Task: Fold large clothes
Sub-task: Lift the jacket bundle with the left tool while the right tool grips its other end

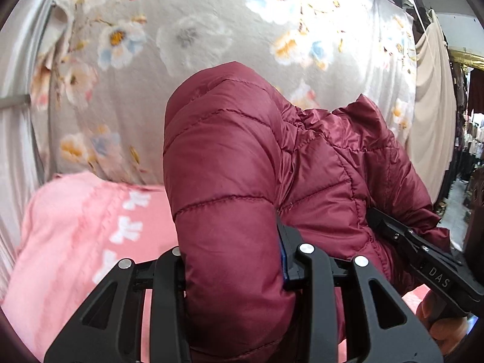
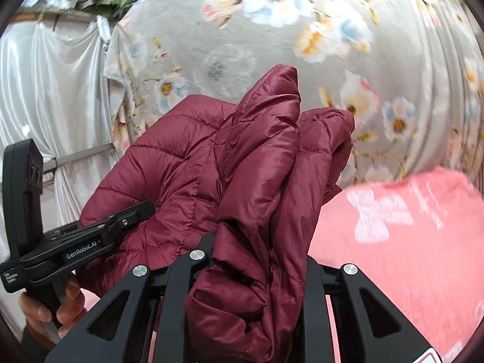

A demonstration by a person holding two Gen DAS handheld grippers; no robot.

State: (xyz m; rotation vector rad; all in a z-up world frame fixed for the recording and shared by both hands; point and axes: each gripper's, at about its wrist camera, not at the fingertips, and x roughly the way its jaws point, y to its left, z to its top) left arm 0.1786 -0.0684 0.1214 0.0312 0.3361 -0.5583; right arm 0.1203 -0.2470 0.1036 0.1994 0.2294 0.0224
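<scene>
Jacket, dark red and quilted, held up off the pink bedspread by both grippers.

The jacket is a shiny puffer with stitched seams that divide it into padded panels; it is bunched and creased where it is gripped. The left gripper is clamped on a thick rounded roll of the fabric, which bulges up between its black fingers. The right gripper is closed on a gathered fold, with two padded edges standing up above it like peaks. Each gripper shows in the other's view, pressed against the side of the jacket. A grey floral cloth hangs behind, and a white satin curtain beside it.
</scene>
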